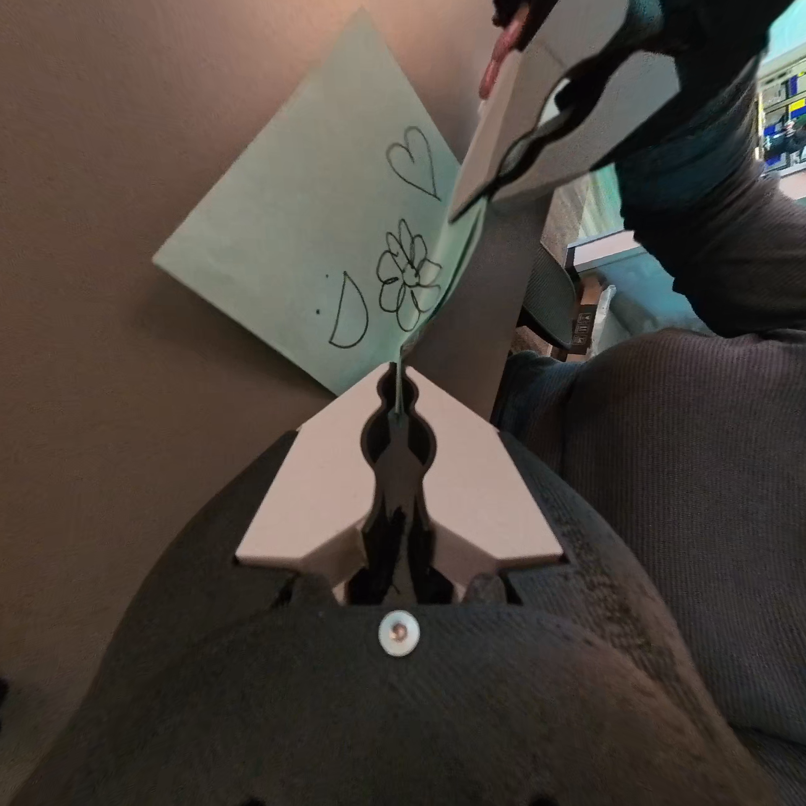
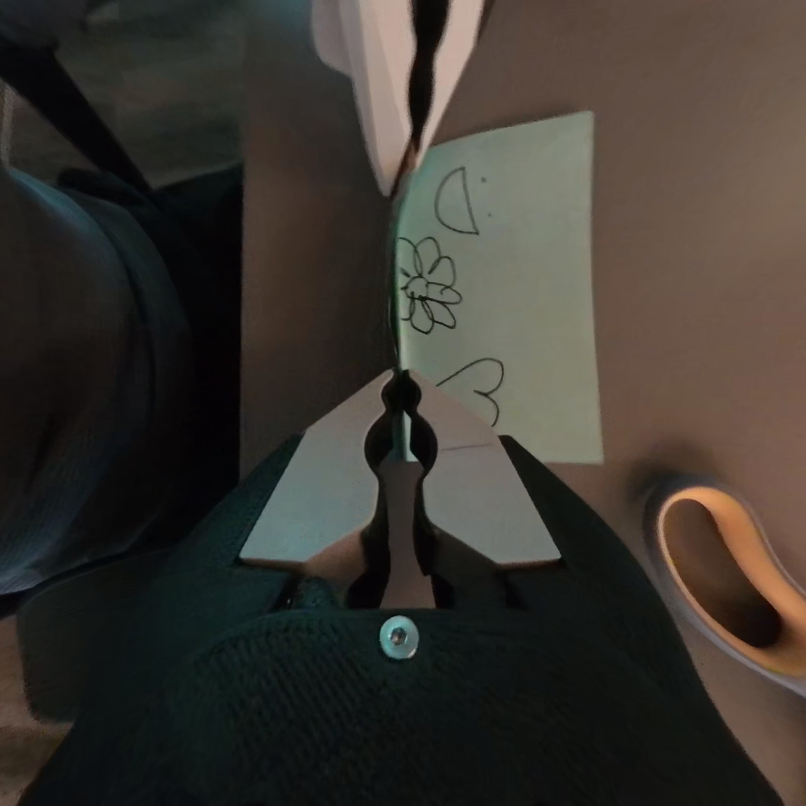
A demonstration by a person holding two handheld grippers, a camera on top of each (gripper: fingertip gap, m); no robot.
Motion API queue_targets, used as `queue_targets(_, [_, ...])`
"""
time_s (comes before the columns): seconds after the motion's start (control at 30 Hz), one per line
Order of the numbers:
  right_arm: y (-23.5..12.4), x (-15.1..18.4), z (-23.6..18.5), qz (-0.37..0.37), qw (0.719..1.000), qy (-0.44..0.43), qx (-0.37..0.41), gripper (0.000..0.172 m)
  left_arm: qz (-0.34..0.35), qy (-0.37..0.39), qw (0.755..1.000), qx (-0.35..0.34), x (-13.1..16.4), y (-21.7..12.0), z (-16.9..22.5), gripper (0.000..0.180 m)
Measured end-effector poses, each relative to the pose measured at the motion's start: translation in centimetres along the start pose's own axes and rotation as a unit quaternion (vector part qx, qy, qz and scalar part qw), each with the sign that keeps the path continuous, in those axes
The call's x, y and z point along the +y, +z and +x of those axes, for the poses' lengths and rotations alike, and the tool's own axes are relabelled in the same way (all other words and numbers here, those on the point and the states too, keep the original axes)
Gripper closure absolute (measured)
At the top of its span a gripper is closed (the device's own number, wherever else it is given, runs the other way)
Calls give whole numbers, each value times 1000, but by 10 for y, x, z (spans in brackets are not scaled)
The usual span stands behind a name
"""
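Right gripper (image 2: 400,384) is closed on the lifted edge of a pale green paper sheet (image 2: 523,283); the edge runs between the fingertips (image 2: 440,414), both tips against it. Far end of the same edge sits in the left gripper (image 2: 399,185), which comes in from the top of the frame with its jaws together. The rest of the sheet lies flat on the brown table (image 2: 676,261) to the right, with pen doodles on it: a half-circle, a flower, a heart. Tan, curved object (image 2: 719,580) sits near right, blurred. Dark fabric (image 2: 87,349) fills the left side.
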State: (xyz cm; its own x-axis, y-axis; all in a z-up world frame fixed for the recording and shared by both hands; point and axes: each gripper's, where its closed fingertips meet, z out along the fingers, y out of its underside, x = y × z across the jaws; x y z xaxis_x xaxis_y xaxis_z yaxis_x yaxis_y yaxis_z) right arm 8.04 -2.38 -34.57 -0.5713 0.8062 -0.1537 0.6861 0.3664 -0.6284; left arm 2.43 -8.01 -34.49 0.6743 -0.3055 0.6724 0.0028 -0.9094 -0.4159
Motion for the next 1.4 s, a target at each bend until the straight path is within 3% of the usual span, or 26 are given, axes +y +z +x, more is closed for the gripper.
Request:
queue_targets(0.27, [1, -4, 17, 15, 977, 198, -81, 172, 69, -61, 996, 11, -16, -9, -13, 180])
queue_targets(0.37, [1, -5, 19, 14, 965, 233, -117, 172, 109, -74, 991, -28, -19, -25, -22, 178])
queue_targets(0.43, [1, -5, 19, 14, 960, 246, -133, 172, 168, -59, 980, -82, -23, -49, -30, 180])
queue_targets(0.5, [1, -5, 19, 11, 957, 253, -142, 172, 254, -51, 949, -179, -27, -82, -44, 180])
queue_targets(0.6, [1, -5, 20, 0, 949, 272, -160, 172, 341, 82, 922, -165, -50, -89, 8, 180])
queue_targets(0.67, [1, -5, 20, -8, 940, 292, -174, 172, 335, 180, 905, -189, -57, -66, 38, 180])
queue_targets(0.73, [1, -5, 20, -12, 935, 303, -184, 172, 272, 231, 908, -219, -56, -26, 48, 180])
queue_targets(0.87, [1, -5, 20, -11, 929, 316, -193, 172, 179, 221, 911, -299, -55, 19, 13, 180])
queue_targets(1.03, [1, -5, 20, -7, 923, 326, -204, 172, 190, 119, 926, -303, -59, 22, -14, 180])
queue_targets(1.23, [-3, -5, 28, 2, 928, 329, -172, 172, 181, 81, 940, -277, -62, 22, -23, 180])
queue_targets(1.4, [-41, -38, 52, 138, 964, 214, -70, 169, 183, 86, 939, -278, -62, 22, -23, 180])
